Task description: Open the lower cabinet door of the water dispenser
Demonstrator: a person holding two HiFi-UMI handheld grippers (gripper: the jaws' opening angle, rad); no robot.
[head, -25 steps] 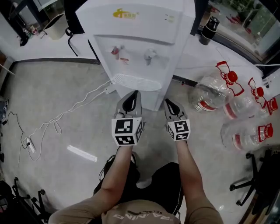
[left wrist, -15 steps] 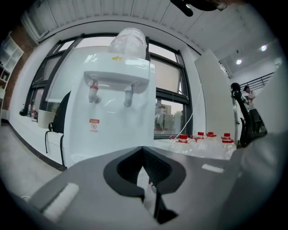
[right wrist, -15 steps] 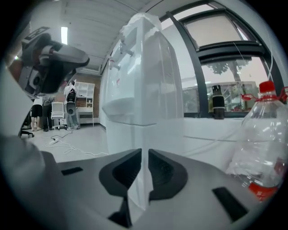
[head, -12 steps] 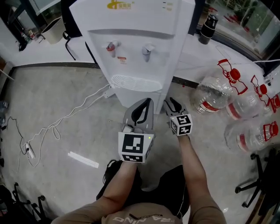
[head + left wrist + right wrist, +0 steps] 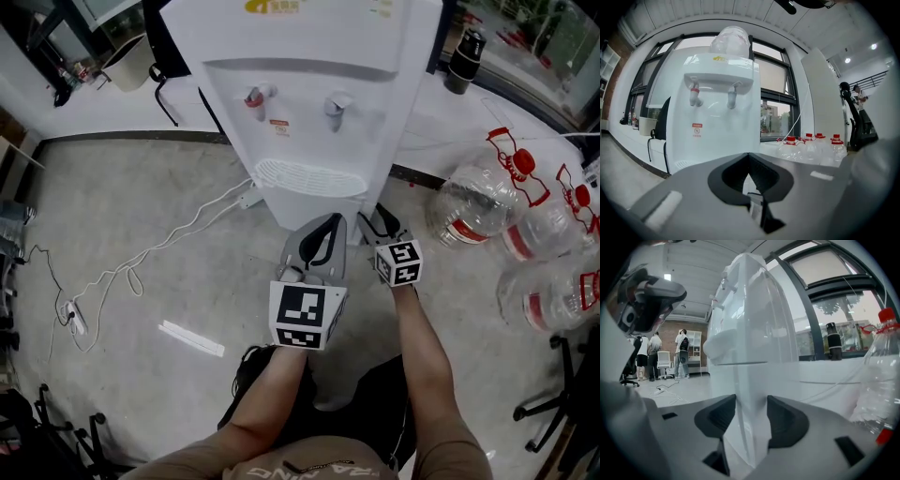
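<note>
Jaws, right gripper (image 5: 380,222), just opened round dispenser (image 5: 314,103) corner (grey floor (image 5: 141,197)).

We get bright daylight from the windows (image 5: 778,93) behind the water dispenser (image 5: 717,112), soft shadows on the floor (image 5: 141,206), and both gripper views bent fisheye-round, black-cornered, blurred up close.

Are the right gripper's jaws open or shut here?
Open: the right gripper has just been opening its jaws. In the right gripper view they stand apart, with the water dispenser's white lower corner in the gap between them.
</note>
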